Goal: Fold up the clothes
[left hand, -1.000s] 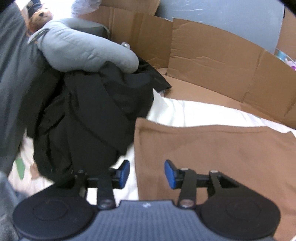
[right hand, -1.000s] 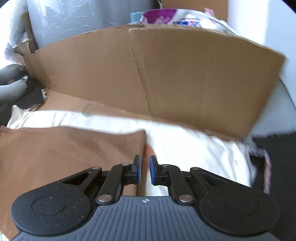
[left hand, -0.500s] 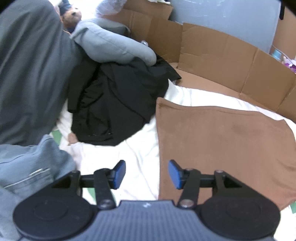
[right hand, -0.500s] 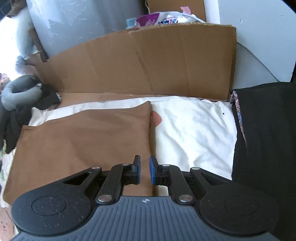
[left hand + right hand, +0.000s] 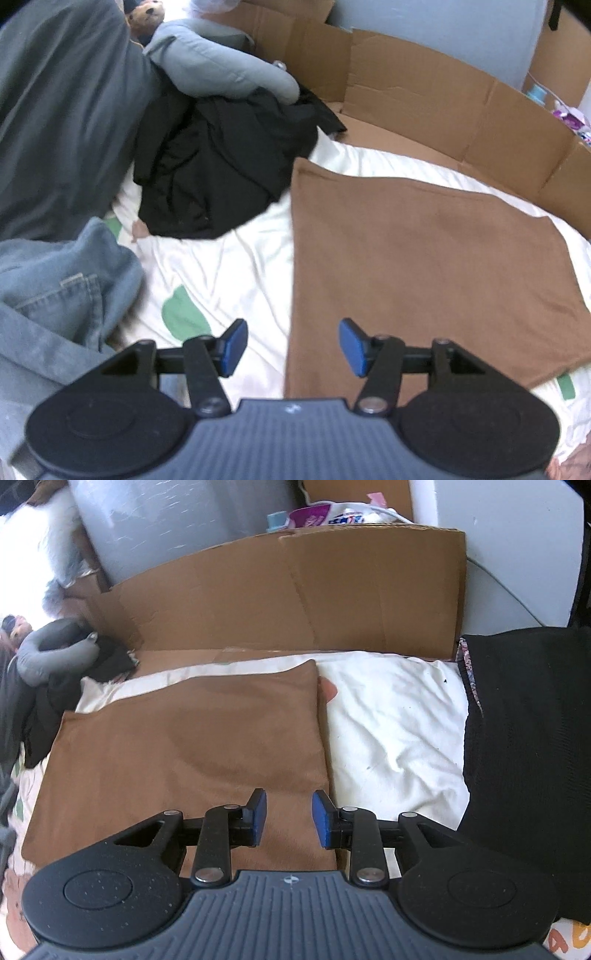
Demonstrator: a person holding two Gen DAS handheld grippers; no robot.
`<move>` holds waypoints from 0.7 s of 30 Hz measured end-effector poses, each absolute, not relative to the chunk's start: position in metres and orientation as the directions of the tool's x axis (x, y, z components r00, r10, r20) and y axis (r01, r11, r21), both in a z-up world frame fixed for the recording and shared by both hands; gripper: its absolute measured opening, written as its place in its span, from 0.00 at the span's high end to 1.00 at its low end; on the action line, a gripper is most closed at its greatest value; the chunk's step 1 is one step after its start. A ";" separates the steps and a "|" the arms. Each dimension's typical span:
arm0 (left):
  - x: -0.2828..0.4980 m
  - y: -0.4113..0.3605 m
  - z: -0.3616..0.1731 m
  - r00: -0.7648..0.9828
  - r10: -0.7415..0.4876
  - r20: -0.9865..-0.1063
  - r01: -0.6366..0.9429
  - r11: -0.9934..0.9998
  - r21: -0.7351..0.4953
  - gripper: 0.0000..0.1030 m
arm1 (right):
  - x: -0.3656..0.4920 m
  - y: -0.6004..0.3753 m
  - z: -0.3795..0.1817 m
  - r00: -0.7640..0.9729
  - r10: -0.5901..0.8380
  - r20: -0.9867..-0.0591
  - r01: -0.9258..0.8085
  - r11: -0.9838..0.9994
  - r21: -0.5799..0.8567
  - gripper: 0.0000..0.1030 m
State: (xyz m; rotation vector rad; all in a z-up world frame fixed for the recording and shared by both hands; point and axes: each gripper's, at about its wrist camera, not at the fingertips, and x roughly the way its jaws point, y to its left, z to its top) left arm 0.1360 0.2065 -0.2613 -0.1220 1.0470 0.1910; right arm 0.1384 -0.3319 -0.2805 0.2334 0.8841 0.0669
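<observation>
A brown garment (image 5: 424, 258) lies flat and folded into a rectangle on the white sheet (image 5: 229, 266). My left gripper (image 5: 291, 347) hovers above the garment's near left edge; its jaws are opening and hold nothing. In the right wrist view the same brown garment (image 5: 184, 746) fills the left half. My right gripper (image 5: 288, 818) hangs over its near right corner, jaws opening with nothing between the blue pads.
A heap of black clothes (image 5: 221, 158) and a grey neck pillow (image 5: 221, 70) lie at the left. Denim jeans (image 5: 55, 295) sit near left. Cardboard walls (image 5: 295, 590) ring the far side. A folded black garment (image 5: 528, 757) lies at the right.
Both grippers have pulled back and risen from the brown garment, so more of it shows. The right jaws went from nearly shut to apart, and the left jaws widened.
</observation>
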 end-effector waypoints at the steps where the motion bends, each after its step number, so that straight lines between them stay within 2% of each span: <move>1: 0.135 0.202 -0.263 0.485 0.092 -0.870 -0.212 0.977 -0.015 0.43 | 0.136 -0.331 -0.280 0.632 0.155 -0.760 0.032 0.974 0.225 0.70; 5: 0.129 0.186 -0.277 0.480 0.065 -0.875 -0.179 0.984 -0.025 0.41 | 0.128 -0.328 -0.280 0.633 0.150 -0.760 0.034 0.975 0.221 0.64; 9: 0.118 0.181 -0.300 0.441 0.042 -0.897 -0.194 0.980 -0.050 0.32 | 0.121 -0.326 -0.290 0.628 0.118 -0.770 0.062 0.978 0.200 0.64; 21: 0.090 0.185 -0.357 0.421 0.000 -0.907 -0.286 0.949 -0.133 0.31 | 0.080 -0.350 -0.330 0.592 0.087 -0.802 0.152 0.964 0.217 0.64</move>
